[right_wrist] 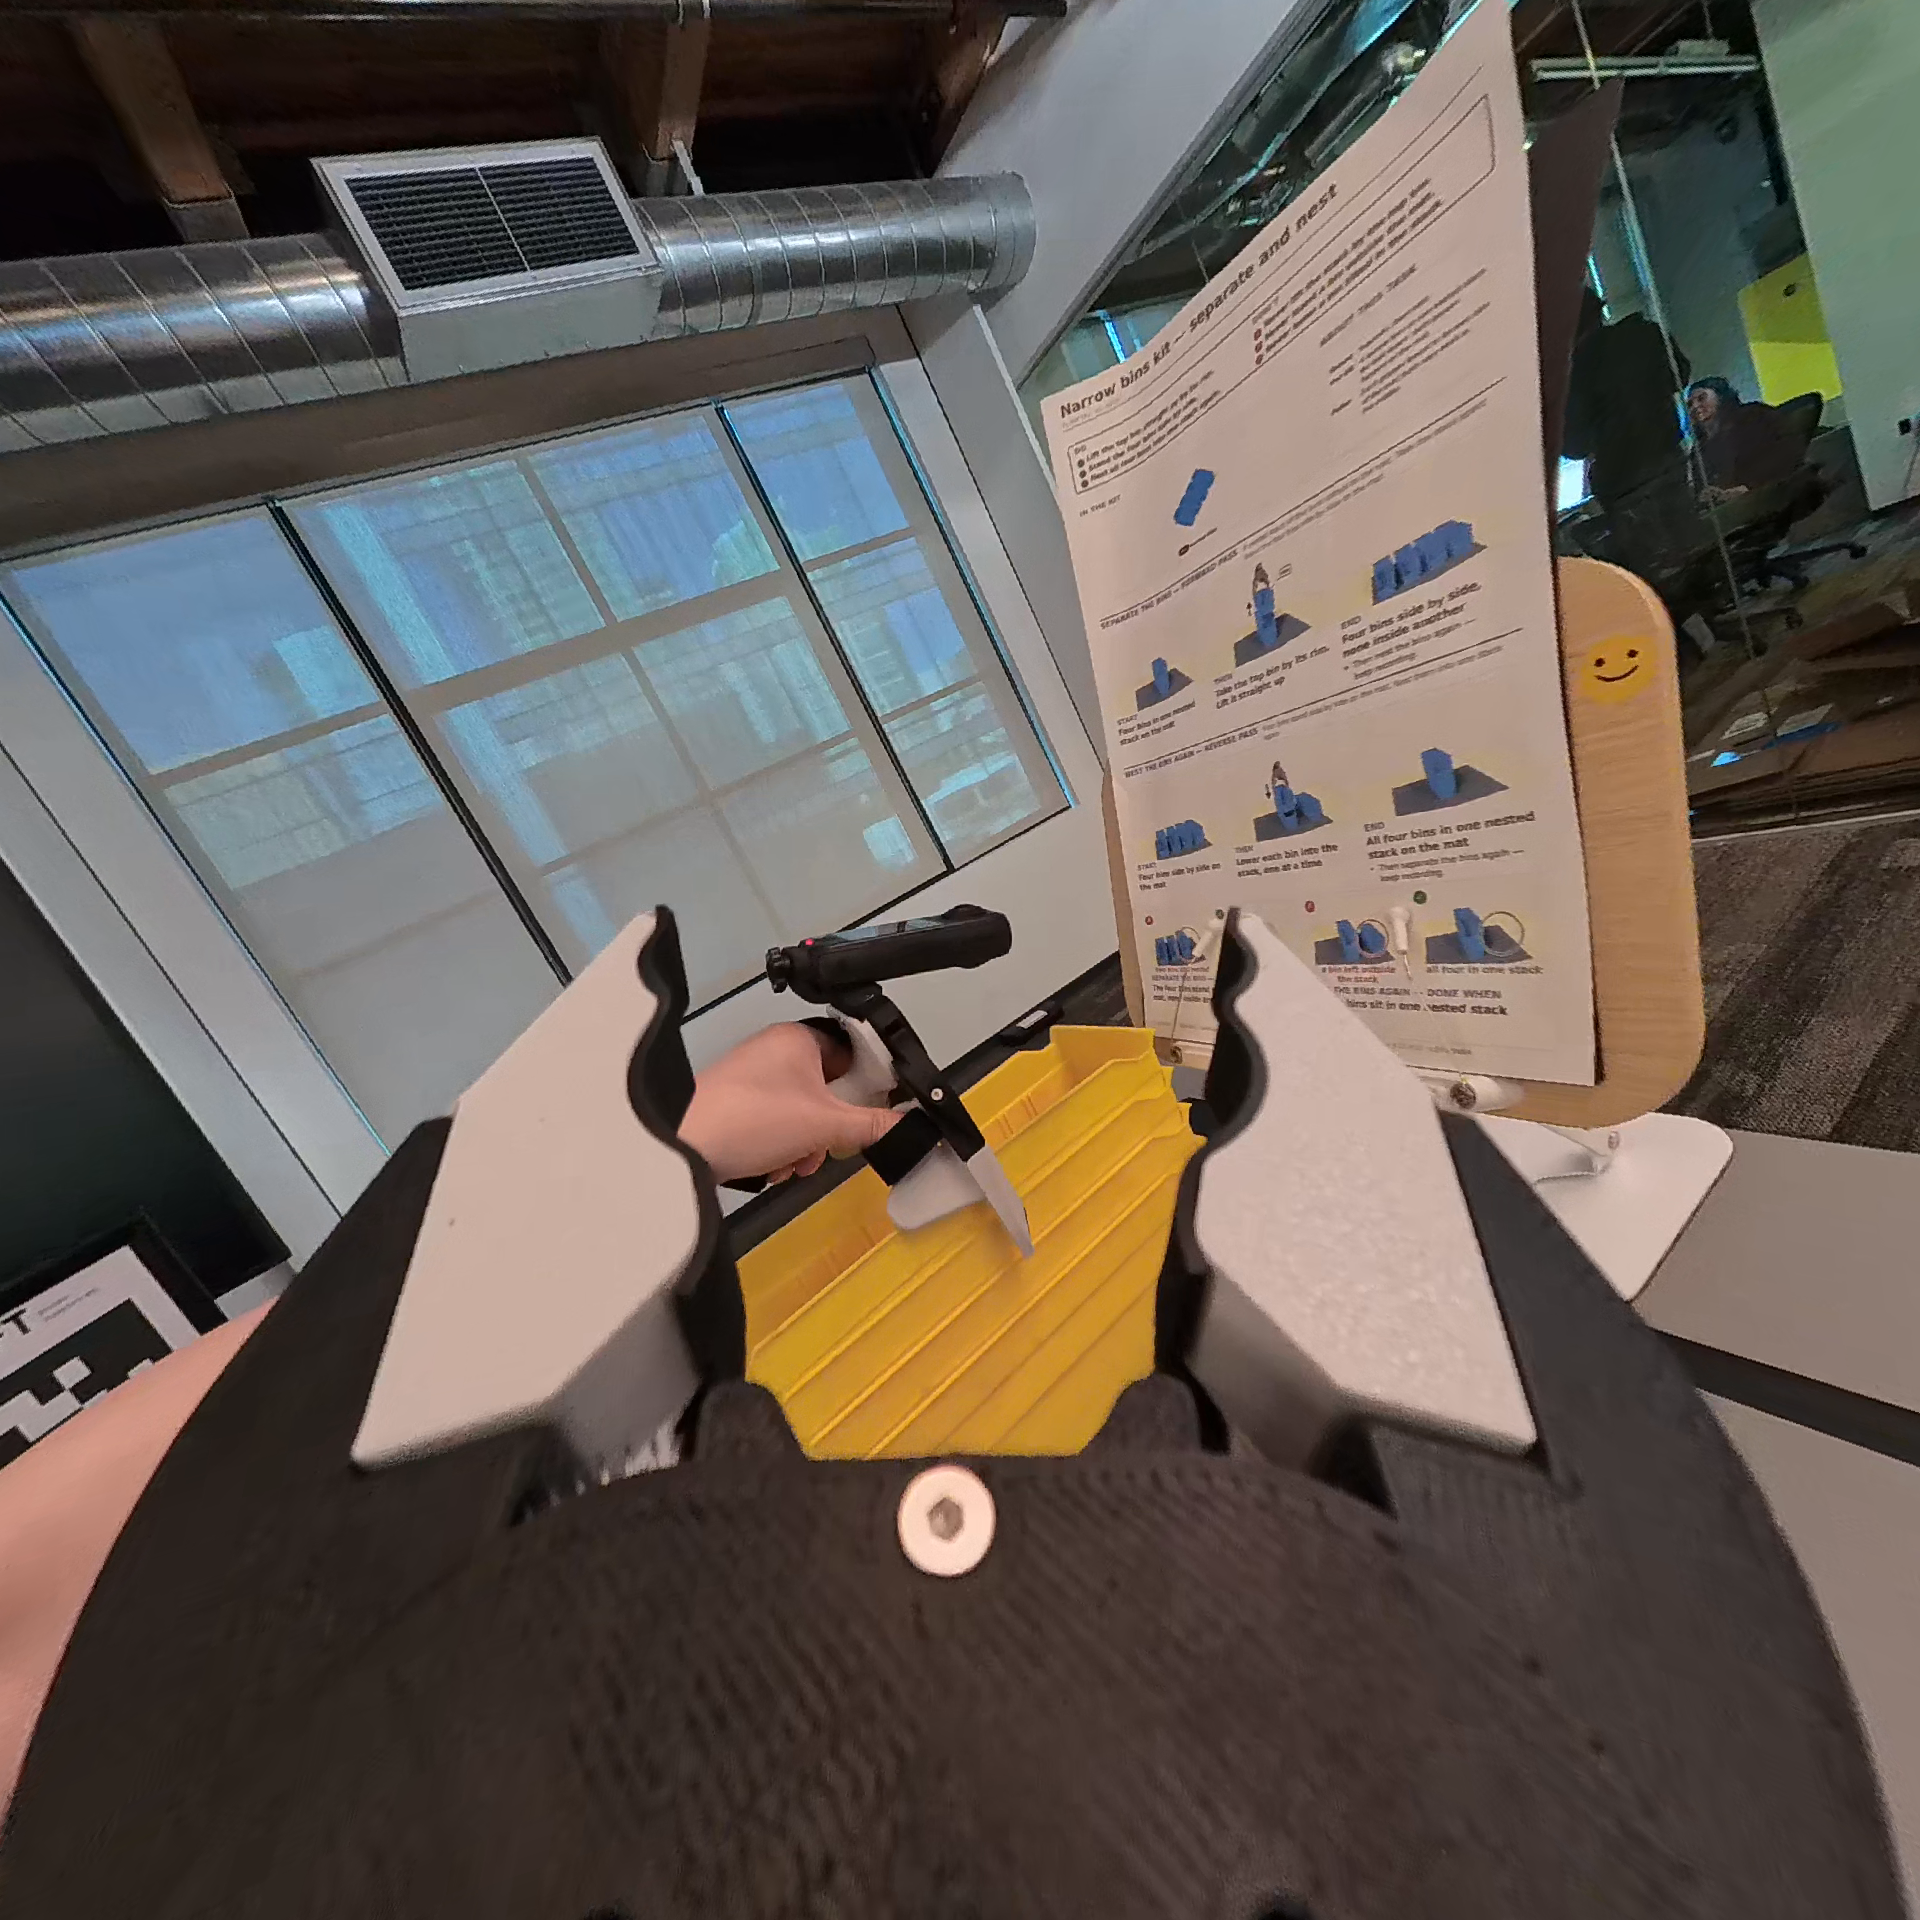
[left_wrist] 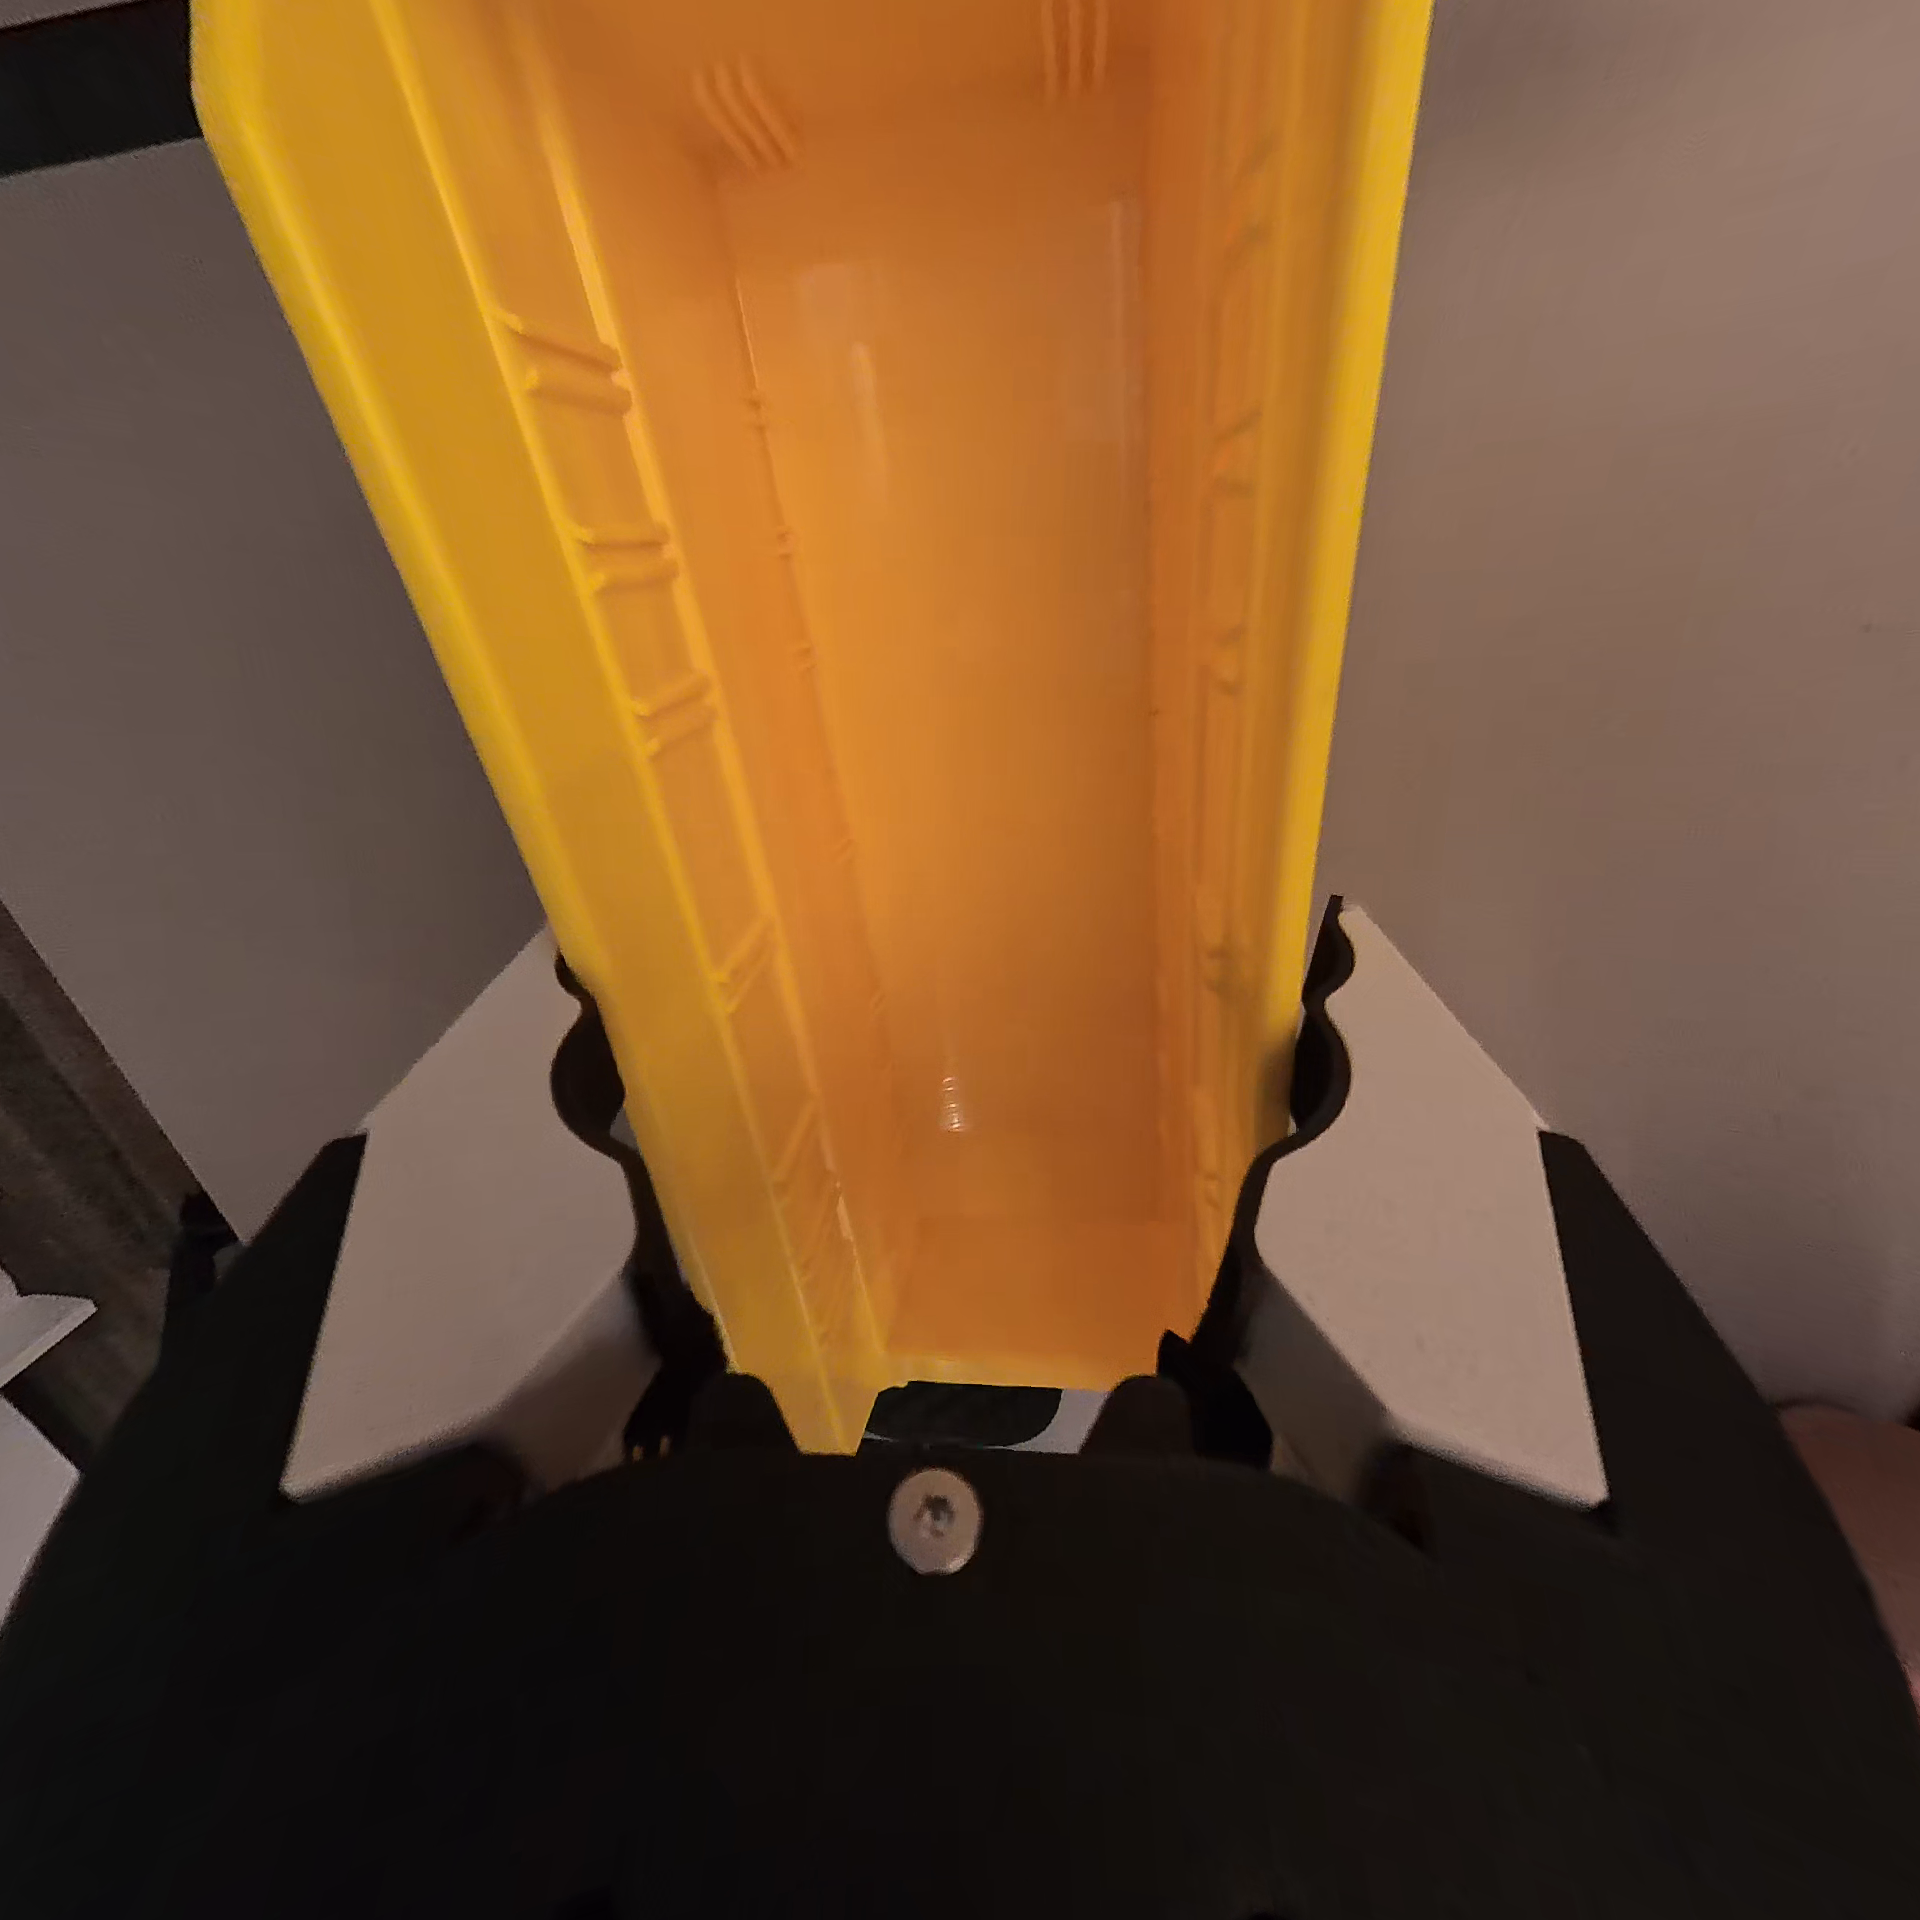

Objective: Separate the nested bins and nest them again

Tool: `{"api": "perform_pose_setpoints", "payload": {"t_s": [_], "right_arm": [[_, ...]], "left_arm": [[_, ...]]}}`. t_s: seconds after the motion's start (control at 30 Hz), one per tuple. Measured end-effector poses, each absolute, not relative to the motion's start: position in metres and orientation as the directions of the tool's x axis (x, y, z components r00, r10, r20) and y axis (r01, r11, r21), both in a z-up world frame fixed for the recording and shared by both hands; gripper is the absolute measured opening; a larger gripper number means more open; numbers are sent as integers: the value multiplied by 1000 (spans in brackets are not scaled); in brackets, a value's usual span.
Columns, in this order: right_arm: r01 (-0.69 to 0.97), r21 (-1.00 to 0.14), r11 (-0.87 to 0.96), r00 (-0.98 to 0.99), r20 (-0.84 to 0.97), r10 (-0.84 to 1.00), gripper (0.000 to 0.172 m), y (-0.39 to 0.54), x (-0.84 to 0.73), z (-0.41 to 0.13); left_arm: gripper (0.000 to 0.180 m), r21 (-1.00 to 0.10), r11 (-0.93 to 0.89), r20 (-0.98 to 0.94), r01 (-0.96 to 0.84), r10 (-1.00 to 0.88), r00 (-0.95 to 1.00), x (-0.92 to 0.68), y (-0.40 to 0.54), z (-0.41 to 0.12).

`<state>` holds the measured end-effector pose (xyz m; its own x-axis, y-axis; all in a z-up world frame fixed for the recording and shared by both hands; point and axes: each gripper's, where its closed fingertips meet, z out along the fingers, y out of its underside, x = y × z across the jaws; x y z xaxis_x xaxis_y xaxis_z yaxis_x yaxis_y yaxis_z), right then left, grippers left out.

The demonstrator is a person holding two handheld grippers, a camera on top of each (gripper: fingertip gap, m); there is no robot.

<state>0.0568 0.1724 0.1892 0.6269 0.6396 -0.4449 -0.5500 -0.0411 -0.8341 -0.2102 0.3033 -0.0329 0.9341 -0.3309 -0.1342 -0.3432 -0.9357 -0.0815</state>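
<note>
My right gripper (right_wrist: 940, 1049) has its jaws spread around the near end of a stack of yellow bins (right_wrist: 935, 1340) at frame centre, though I cannot tell whether the pads press on it. Just beyond, a hand (right_wrist: 774, 1112) holds the left gripper (right_wrist: 966, 1210) with its fingers on a bin's rim. An instruction sheet (right_wrist: 1340, 623) stands on a wooden board (right_wrist: 1631, 831) at the right, with windows (right_wrist: 499, 665) filling the left.

at the right of the right wrist view we see a grey counter (right_wrist: 1787, 1226) crossed by a dark seam. on it rests the white foot (right_wrist: 1621, 1174) of a stand carrying a wooden board and an instruction sheet. beyond its edge lies patterned carpet floor (right_wrist: 1808, 935).
</note>
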Motion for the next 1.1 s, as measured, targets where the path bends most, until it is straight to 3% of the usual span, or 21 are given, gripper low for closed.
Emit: {"api": "perform_pose_setpoints", "payload": {"t_s": [0.2,0.33,0.77,0.87,1.1], "right_arm": [[-549,-835,-45,626,-446,640,101,173,55,189],[-548,-835,-48,627,-448,637,101,174,55,188],[-552,-832,-54,624,-455,635,101,176,57,186],[-548,-834,-59,621,-453,640,101,176,54,186],[-513,-858,-7,684,-414,600,101,175,65,187]], "left_arm": [[131,-83,-936,-118,-341,-331,936,-209,303,-30],[119,-113,-944,-37,-311,-309,950,-202,304,-19],[126,-100,-928,-85,-358,-351,933,-205,300,-8],[124,-189,-893,-140,-409,-387,911,-203,303,28],[114,-632,-542,-300,-554,-488,819,-185,264,140]]}}
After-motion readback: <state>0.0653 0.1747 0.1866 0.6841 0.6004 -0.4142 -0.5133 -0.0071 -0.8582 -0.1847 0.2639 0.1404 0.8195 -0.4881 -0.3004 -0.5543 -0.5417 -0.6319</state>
